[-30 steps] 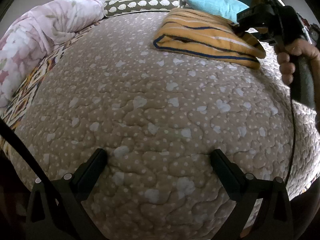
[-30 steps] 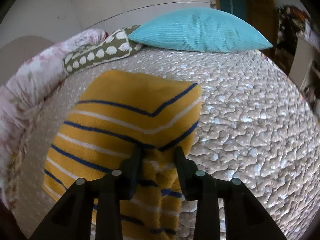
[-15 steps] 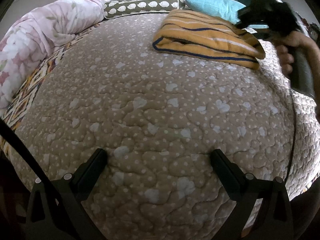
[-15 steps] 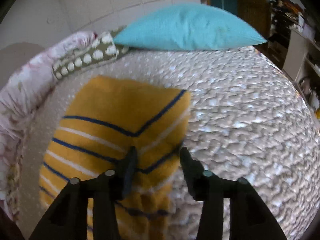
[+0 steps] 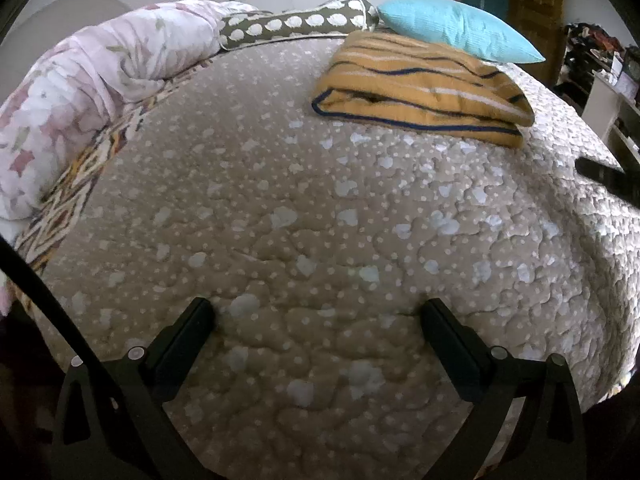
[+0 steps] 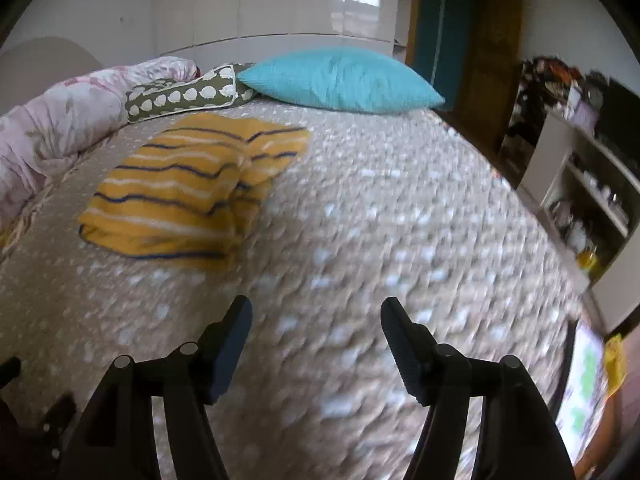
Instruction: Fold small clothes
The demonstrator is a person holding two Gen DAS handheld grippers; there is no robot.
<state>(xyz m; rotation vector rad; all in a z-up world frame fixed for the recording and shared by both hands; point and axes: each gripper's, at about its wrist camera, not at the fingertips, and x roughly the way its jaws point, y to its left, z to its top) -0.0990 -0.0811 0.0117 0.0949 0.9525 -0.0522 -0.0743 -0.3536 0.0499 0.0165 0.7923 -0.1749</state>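
A folded yellow garment with navy and white stripes [image 5: 420,88] lies on the beige quilted bed [image 5: 320,220], far from me, next to the turquoise pillow. It also shows in the right wrist view [image 6: 188,184], ahead and to the left. My left gripper [image 5: 316,316] is open and empty, low over the near part of the bed. My right gripper [image 6: 316,320] is open and empty, well back from the garment. A dark piece of the right gripper shows at the left wrist view's right edge [image 5: 604,178].
A turquoise pillow [image 6: 340,80], a green spotted bolster [image 6: 184,94] and a pink floral duvet [image 5: 92,92] line the bed's far and left sides. Cluttered white shelves [image 6: 580,184] stand beyond the bed's right edge. A dark cable [image 5: 44,300] crosses the left wrist view's left side.
My right gripper has let go of the garment, opened wide and pulled back and up from it. The garment now lies folded on the bed. The left gripper has barely moved.
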